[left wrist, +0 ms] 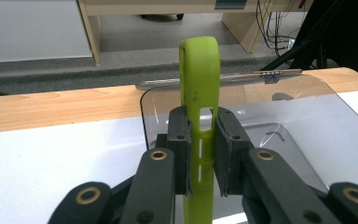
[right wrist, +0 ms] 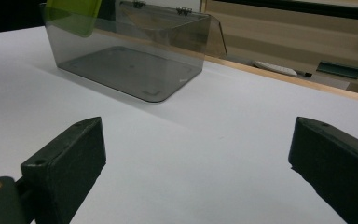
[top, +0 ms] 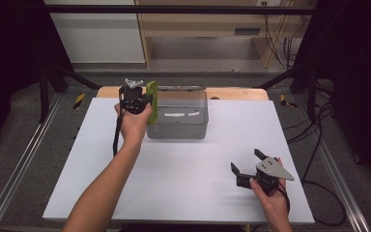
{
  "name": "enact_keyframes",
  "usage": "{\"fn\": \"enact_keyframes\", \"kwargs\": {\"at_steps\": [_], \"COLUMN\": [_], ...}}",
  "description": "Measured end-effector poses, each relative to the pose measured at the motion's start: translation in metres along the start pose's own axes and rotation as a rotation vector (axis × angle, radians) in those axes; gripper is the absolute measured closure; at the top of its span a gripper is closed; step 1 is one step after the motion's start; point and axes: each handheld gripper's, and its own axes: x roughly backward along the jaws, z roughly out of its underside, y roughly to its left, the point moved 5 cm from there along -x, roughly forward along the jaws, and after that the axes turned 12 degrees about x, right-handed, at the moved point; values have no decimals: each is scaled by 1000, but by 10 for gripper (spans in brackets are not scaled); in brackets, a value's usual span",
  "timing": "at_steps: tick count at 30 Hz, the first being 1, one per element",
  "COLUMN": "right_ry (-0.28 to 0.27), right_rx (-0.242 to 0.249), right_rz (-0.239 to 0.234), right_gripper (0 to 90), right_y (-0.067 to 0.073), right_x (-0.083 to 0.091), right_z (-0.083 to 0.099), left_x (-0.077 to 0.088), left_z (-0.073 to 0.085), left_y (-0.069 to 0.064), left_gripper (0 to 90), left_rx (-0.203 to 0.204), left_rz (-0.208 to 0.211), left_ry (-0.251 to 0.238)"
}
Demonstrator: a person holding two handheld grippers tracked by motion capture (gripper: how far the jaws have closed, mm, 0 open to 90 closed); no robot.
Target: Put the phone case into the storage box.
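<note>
green case (left wrist: 199, 140) bottom cut off below

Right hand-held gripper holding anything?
No, the right hand-held gripper has its jaws wide apart over the bare white table.

- We see the clear, smoky plastic box (top: 178, 121) standing on the white tabletop (top: 174, 179) near its far edge, slightly left of centre.
- The flat green plastic piece (top: 152, 101) stands upright over the box's left wall, clamped between the pads of the left gripper (top: 140, 99), which sits just left of the box.
- We find the right gripper (top: 246, 164) near the tabletop's near right corner, well apart from the box, nothing between its spread jaws.
</note>
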Motion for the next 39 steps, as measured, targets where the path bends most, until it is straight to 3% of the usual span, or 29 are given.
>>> {"fn": "enact_keyframes", "kwargs": {"at_steps": [39], "right_ry": [9], "right_rx": [2], "right_rz": [0], "right_gripper": [42], "right_y": [0], "right_x": [-1], "right_z": [1], "left_x": [-7], "left_z": [11], "left_y": [8], "left_gripper": [778], "left_rx": [4], "left_rz": [-1], "left_ry": [40]}}
